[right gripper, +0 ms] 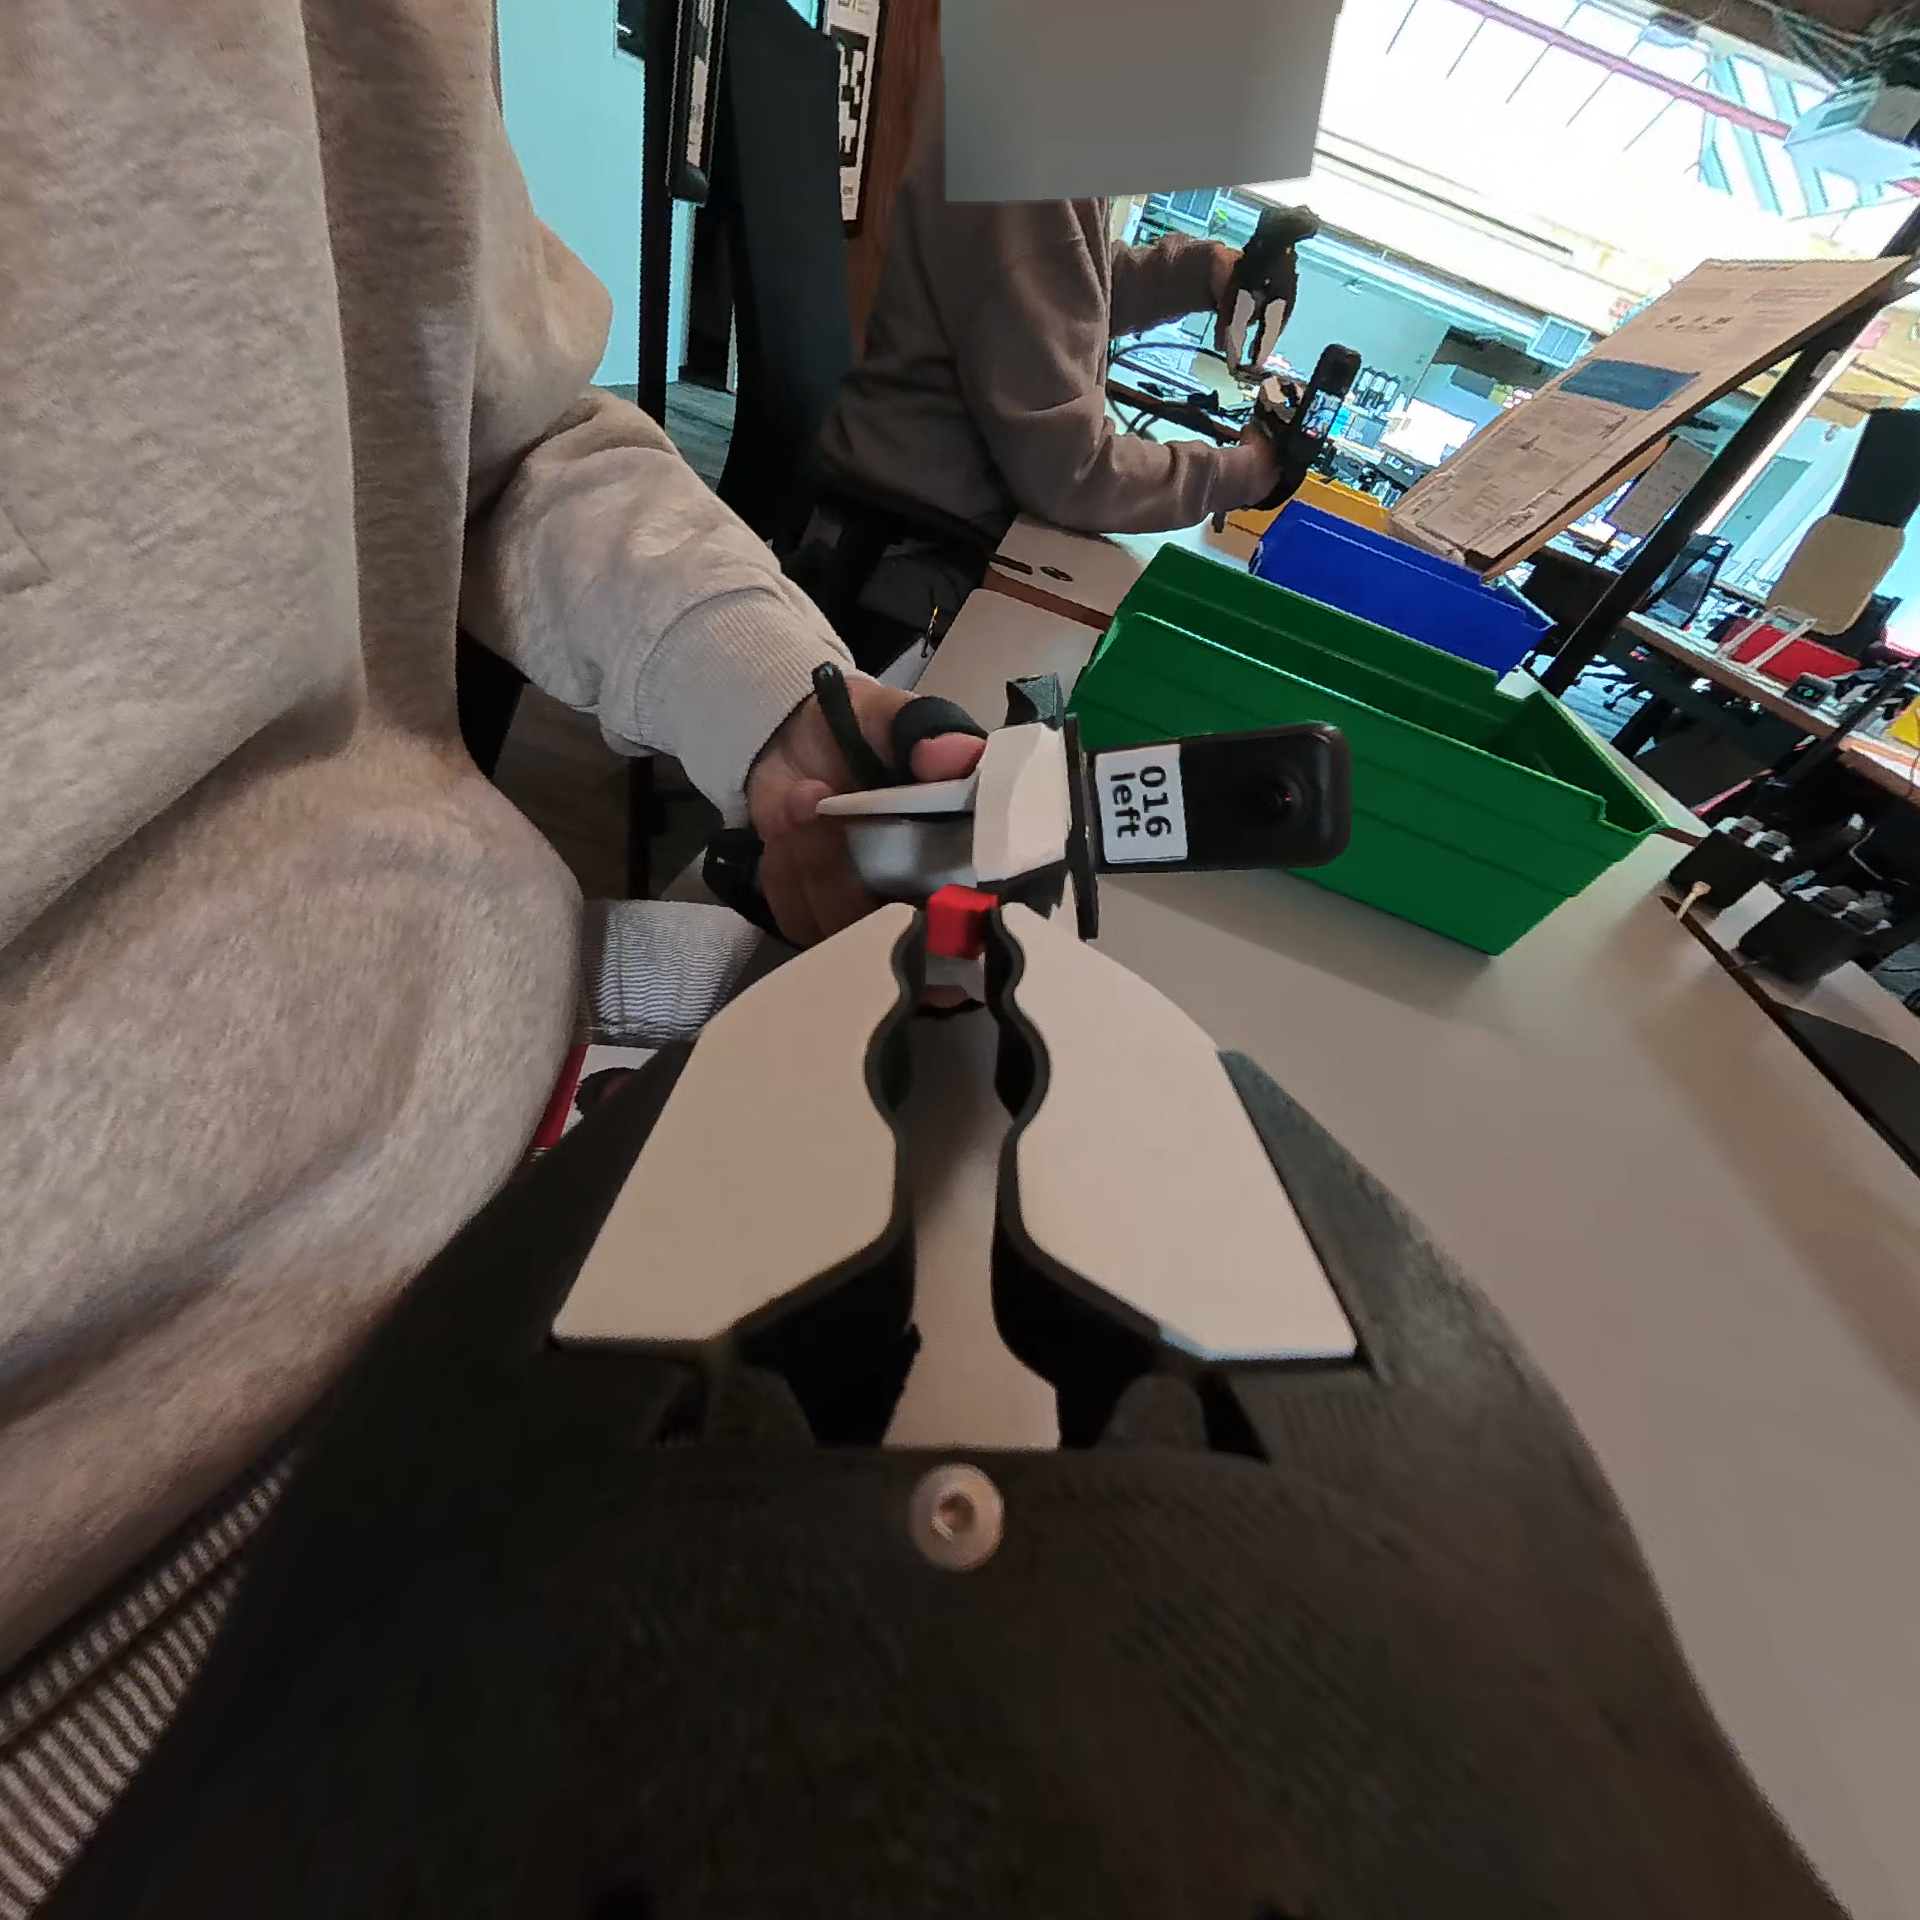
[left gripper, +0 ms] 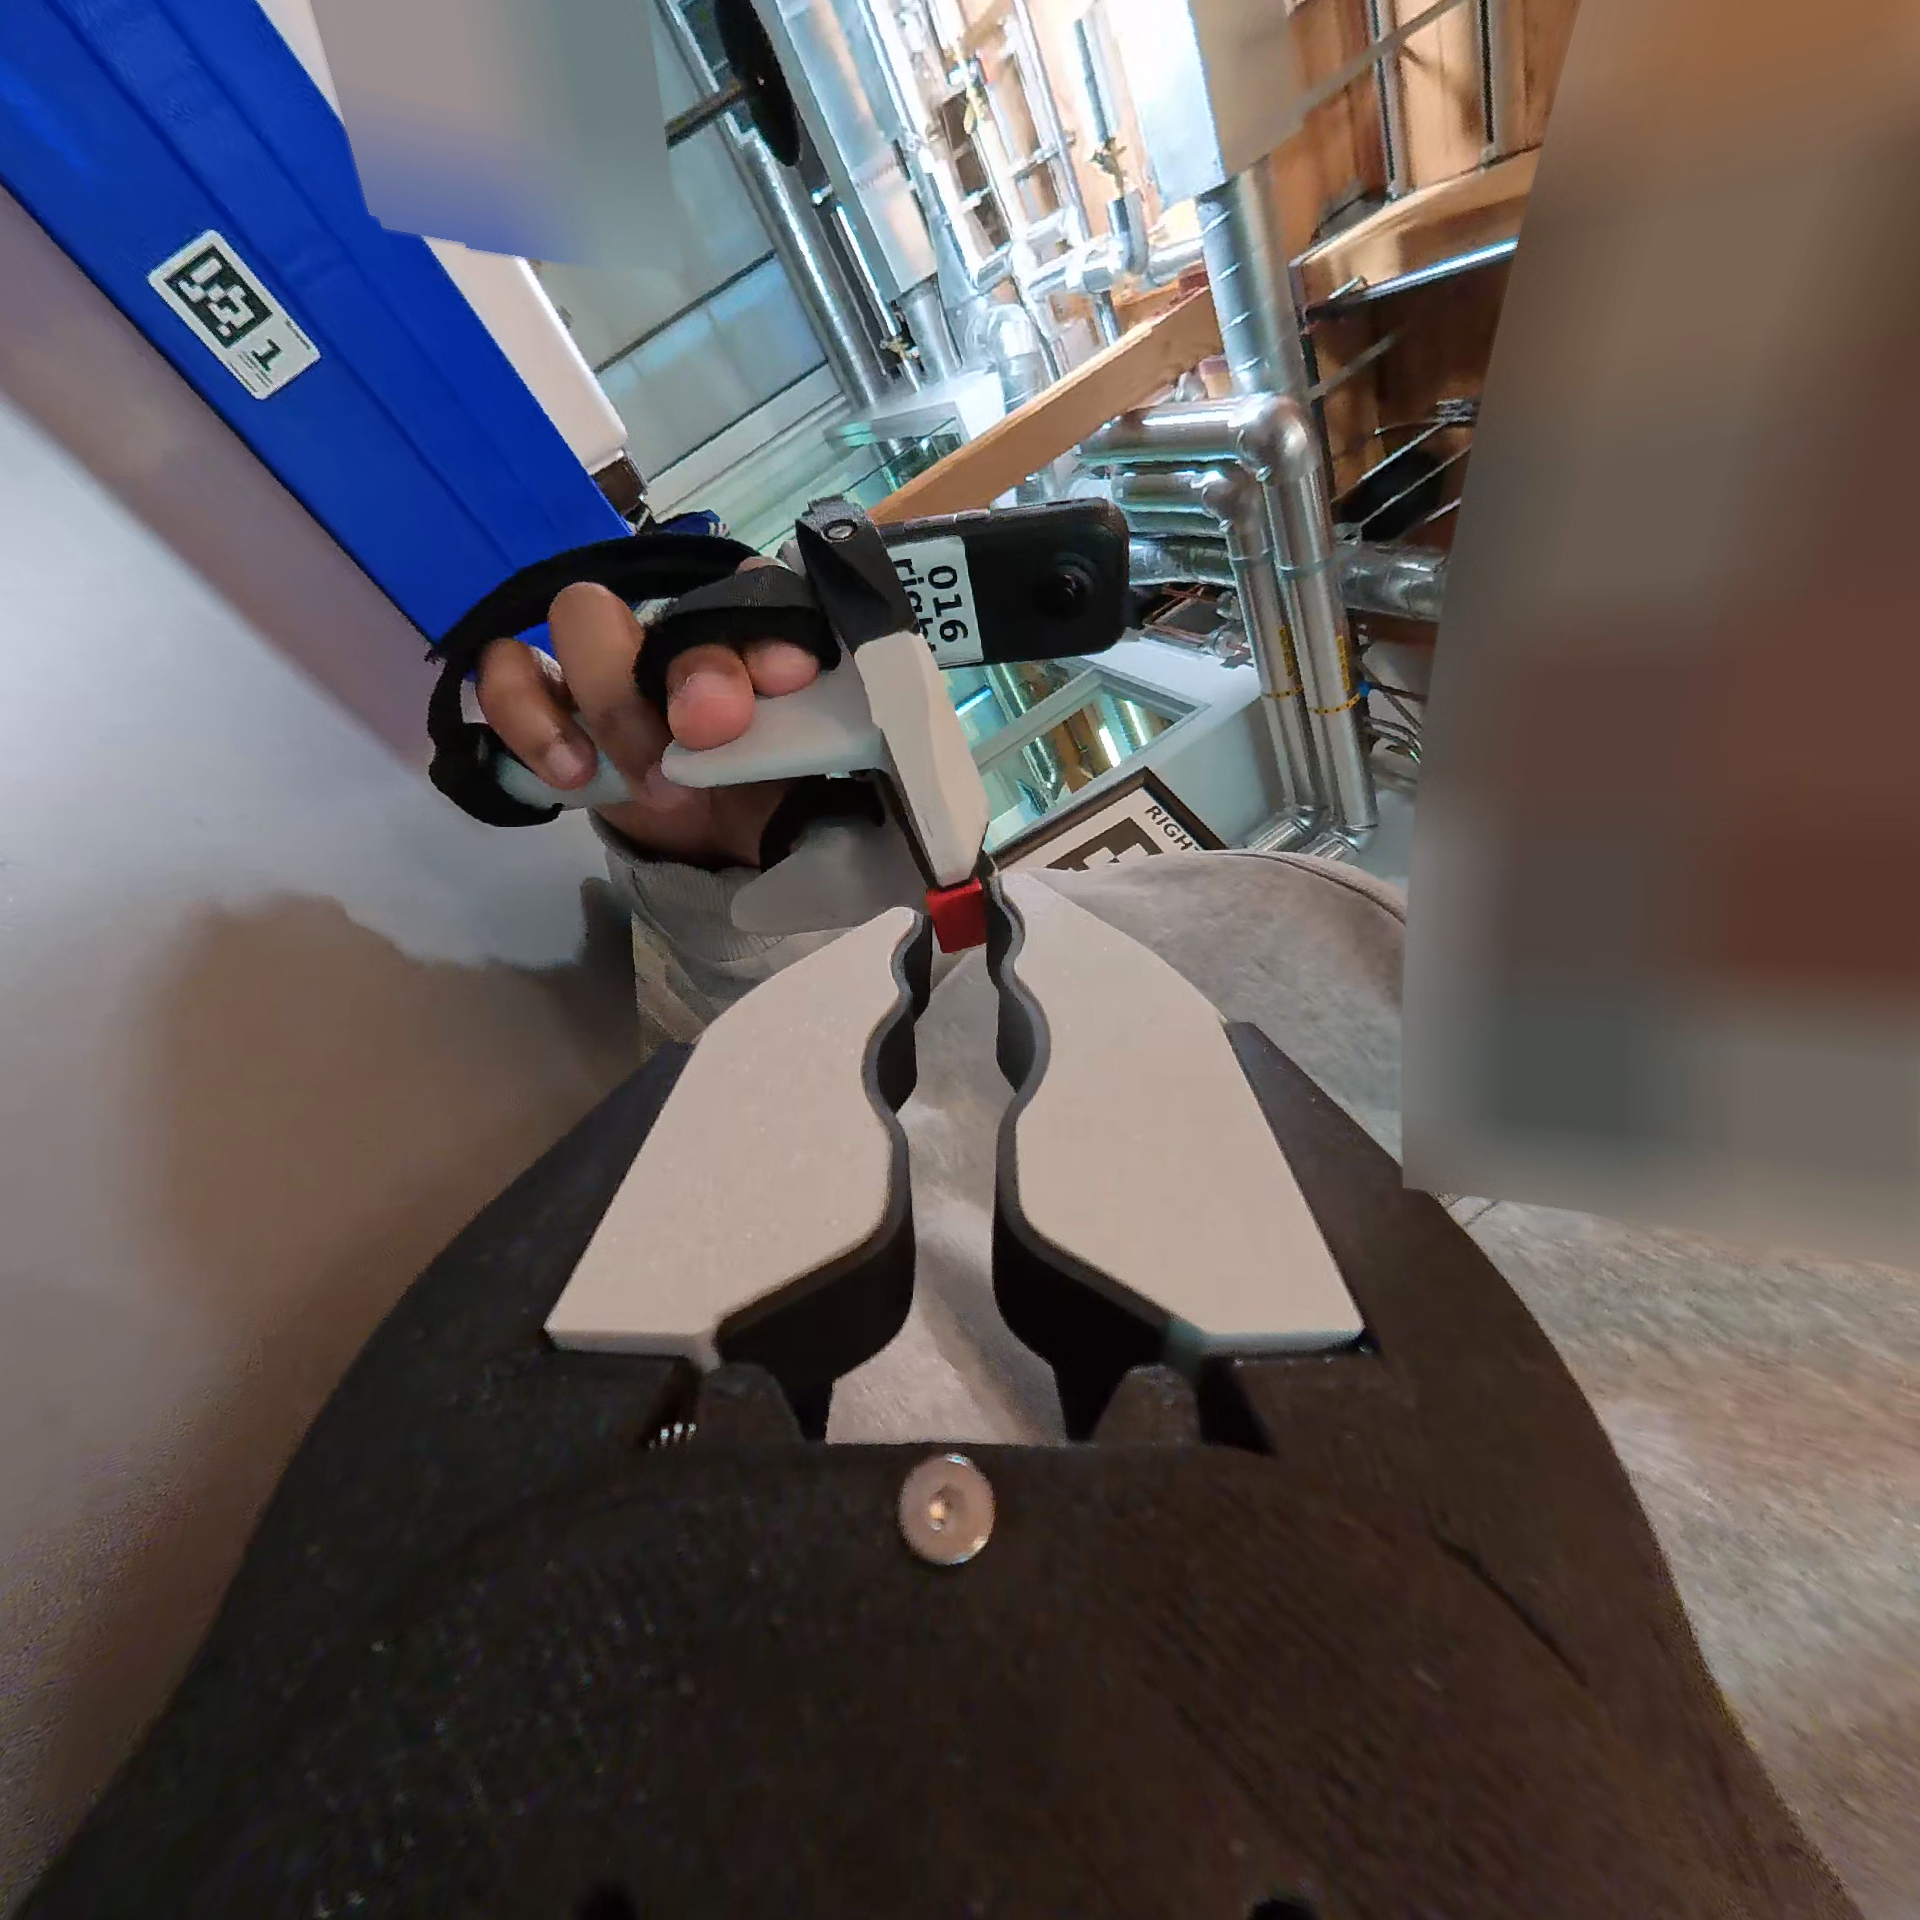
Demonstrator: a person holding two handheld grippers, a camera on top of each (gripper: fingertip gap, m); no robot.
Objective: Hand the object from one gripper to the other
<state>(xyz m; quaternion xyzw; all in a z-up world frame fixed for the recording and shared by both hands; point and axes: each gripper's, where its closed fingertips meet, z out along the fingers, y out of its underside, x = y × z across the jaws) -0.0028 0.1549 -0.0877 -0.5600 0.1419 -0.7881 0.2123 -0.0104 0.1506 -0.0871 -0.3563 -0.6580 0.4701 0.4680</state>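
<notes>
Each wrist camera is looking along its own fingers, facing the other closely; both are sharing the small red block (left gripper: 957, 916) (right gripper: 955, 922).

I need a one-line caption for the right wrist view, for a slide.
Both hand-held grippers meet tip to tip on a small red block above the white table, beside a green bin.

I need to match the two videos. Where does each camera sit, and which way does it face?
Left wrist view: on the left gripper, facing the right gripper, its hand and pipes.
Right wrist view: on the right gripper, facing the left gripper, a sleeve, green bin.
Shared: the red block both grippers pinch.
</notes>
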